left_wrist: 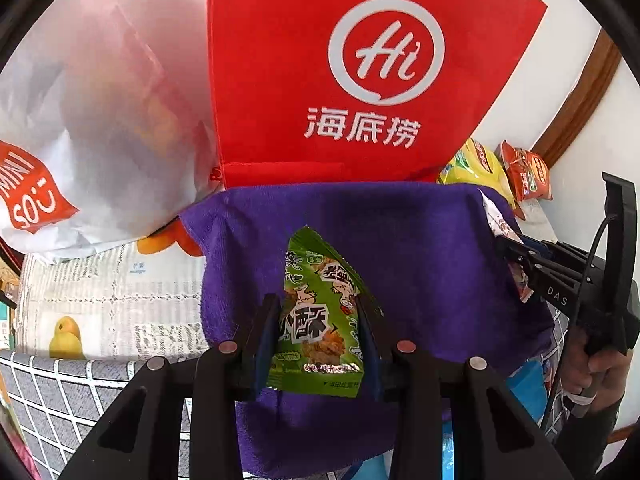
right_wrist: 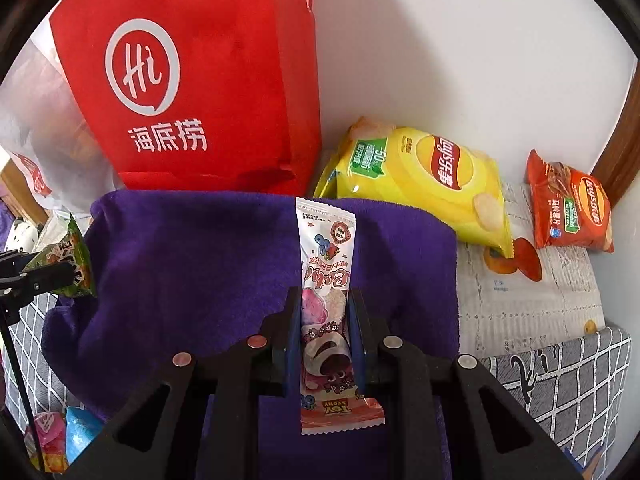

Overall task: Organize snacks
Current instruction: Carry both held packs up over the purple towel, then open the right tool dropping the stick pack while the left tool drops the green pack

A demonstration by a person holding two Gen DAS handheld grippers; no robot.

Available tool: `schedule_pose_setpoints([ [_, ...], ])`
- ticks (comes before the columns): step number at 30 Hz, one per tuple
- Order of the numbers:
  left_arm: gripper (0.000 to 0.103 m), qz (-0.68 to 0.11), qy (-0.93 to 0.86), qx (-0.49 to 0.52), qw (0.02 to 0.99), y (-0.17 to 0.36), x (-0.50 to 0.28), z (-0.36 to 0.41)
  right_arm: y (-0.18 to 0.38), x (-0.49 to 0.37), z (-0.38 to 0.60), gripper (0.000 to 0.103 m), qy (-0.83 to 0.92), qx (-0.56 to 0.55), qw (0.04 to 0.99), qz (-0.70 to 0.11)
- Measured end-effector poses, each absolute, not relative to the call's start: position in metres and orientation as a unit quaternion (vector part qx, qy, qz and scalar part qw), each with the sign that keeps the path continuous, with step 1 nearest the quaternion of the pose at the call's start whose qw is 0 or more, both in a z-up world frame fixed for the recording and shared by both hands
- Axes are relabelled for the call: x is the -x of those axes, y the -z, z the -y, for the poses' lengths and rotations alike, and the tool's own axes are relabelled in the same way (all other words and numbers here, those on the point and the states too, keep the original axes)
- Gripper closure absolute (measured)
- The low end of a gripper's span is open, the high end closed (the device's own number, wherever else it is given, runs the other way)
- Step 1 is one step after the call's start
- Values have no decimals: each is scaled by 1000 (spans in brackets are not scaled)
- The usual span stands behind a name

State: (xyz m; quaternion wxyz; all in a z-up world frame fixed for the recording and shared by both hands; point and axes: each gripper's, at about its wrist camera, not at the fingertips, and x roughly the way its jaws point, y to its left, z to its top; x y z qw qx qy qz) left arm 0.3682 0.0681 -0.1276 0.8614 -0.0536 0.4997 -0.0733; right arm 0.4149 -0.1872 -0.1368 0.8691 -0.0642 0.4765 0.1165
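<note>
Left wrist view. Left gripper point(left_wrist: 320, 312): jaws clenched on a green snack packet point(left_wrist: 320, 320), held just above the purple towel point(left_wrist: 420, 260). Red Haidilao bag point(left_wrist: 340, 72) stands upright behind the towel; white Miniso bag point(left_wrist: 80, 140) to its left. Right gripper point(left_wrist: 516, 264) enters at the right edge with a hand point(left_wrist: 600, 364) on its grip. Surface under the towel: fruit-printed lace cloth point(left_wrist: 112, 300) over a grey grid-patterned cover point(left_wrist: 72, 392).

Right wrist view. Right gripper point(right_wrist: 324, 328): jaws clenched on a long pink Lotso snack bar point(right_wrist: 326, 280), also over the towel. Beside the towel on the right: yellow Lay's chip bag point(right_wrist: 424, 184) and, apart from it, a small orange Lay's packet point(right_wrist: 568, 208). White wall point(right_wrist: 460, 60) behind, brown wooden trim point(right_wrist: 620, 152) at right.

Step in hand, as judged: both snacks carried down toward the towel for placing. Next move calls for lowering each flat, well apart, then releasing.
</note>
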Motion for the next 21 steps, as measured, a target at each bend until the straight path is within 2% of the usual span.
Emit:
schedule_pose_setpoints([
  [21, 67, -523, 77, 46, 847, 141, -377, -55, 150, -418, 185, 76, -111, 69, 851, -509],
])
